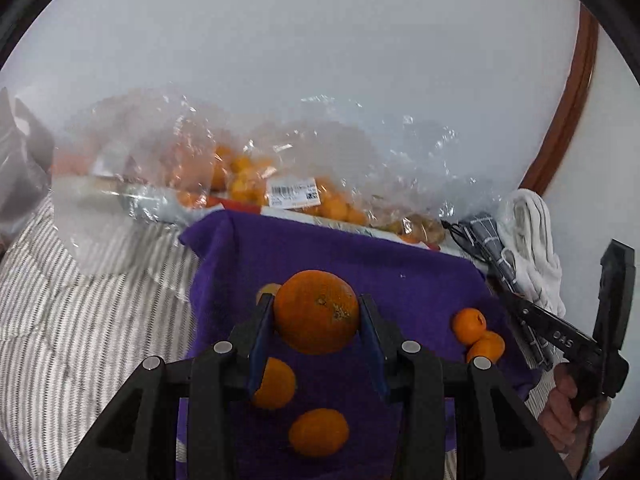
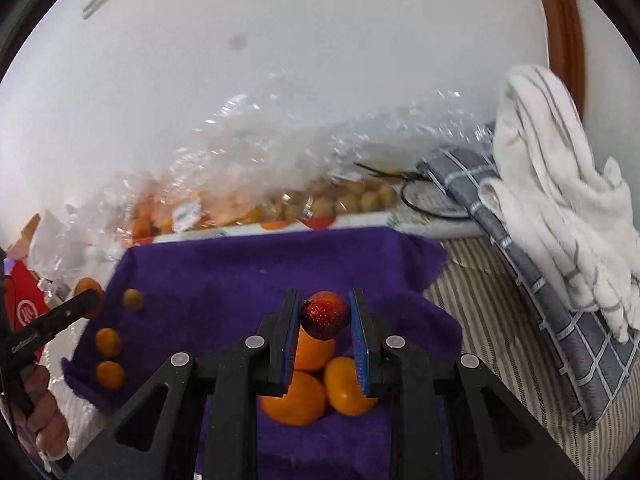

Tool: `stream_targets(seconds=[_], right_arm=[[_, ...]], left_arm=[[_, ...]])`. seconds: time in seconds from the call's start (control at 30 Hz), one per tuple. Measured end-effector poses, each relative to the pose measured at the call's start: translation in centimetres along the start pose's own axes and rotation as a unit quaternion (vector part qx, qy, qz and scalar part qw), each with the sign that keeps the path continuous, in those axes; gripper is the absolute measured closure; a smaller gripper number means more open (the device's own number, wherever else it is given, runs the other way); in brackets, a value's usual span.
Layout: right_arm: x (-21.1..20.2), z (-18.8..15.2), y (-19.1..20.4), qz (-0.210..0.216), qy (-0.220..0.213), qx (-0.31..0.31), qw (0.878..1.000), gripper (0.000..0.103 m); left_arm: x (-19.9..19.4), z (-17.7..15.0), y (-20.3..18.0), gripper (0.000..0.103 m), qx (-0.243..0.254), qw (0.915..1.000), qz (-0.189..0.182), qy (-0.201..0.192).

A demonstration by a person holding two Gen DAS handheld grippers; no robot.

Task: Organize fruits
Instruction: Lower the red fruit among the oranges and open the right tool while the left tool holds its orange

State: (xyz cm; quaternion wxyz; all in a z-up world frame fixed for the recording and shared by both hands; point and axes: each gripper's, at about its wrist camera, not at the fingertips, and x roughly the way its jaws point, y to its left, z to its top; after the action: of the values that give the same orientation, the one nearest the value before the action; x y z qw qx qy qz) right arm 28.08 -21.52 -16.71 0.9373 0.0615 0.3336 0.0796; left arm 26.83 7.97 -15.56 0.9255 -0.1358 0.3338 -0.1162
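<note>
Left gripper (image 1: pixel 318 316) is clamped on a big orange (image 1: pixel 316 312), blue pads pressing its two sides, held up above the purple cloth (image 1: pixel 400 264). Right gripper (image 2: pixel 325 316) has its fingers closed on a strawberry (image 2: pixel 324 314), hanging right over a cluster of three mandarins (image 2: pixel 316 380) on the same cloth.

Handling, imo: the orange looks firm w/ a pebbly rind, prob heavy-ish, so a grip across the widest part like now should hold fine. The strawberry is the touchy one: soft, bruises easy, so it needs barely any squeeze. The pads sit on its sides, which seems the best spot.

Other stuff: a few smaller mandarins (image 1: pixel 468 325) loose on the cloth near its right edge in the left view, more on the other side. Behind the cloth are clear plastic bags (image 1: pixel 248 172) of citrus, w/ a white barcode label (image 1: pixel 294 194), text too small to read. The other gripper's handle shows lettering, looks like "DAS" but not sure. The red pack (image 2: pixel 26 308) at far left of the right view has a white logo I can't read. White towel (image 2: pixel 560 200) and grey checked cloth (image 2: pixel 540 280) off to the right.
</note>
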Motion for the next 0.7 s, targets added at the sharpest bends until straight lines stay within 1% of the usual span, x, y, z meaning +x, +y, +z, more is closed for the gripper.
stream_targets(seconds=[0.1, 0.27, 0.4, 0.47, 0.57, 0.7], right_arm=[[0.8, -0.4, -0.3, -0.017, 0.004, -0.006, 1.0, 0.079], [2.1, -1.1, -1.3, -0.015, 0.019, 0.018, 1.0, 0.079], [2.9, -1.4, -1.0, -0.024, 0.027, 0.011, 0.999, 0.079], [2.8, -1.5, -0.8, -0.031, 0.024, 0.006, 0.999, 0.079], [2.7, -1.5, -0.9, -0.029, 0.022, 0.012, 0.999, 0.079], [2.7, -1.5, -1.1, -0.028, 0.021, 0.015, 0.999, 0.079]], left_arm=[[0.2, -0.4, -0.4, 0.064, 0.009, 1.0, -0.003, -0.002], [0.2, -0.9, -1.5, 0.064, 0.041, 0.9988, 0.025, -0.013], [0.9, -1.4, -2.4, 0.064, 0.067, 0.997, 0.04, 0.001], [1.2, -1.7, -2.7, 0.064, 0.079, 0.9956, 0.05, 0.006], [1.5, -2.0, -3.1, 0.064, 0.096, 0.9932, 0.065, 0.011], [1.7, -2.2, -3.3, 0.064, 0.106, 0.9918, 0.069, 0.018]])
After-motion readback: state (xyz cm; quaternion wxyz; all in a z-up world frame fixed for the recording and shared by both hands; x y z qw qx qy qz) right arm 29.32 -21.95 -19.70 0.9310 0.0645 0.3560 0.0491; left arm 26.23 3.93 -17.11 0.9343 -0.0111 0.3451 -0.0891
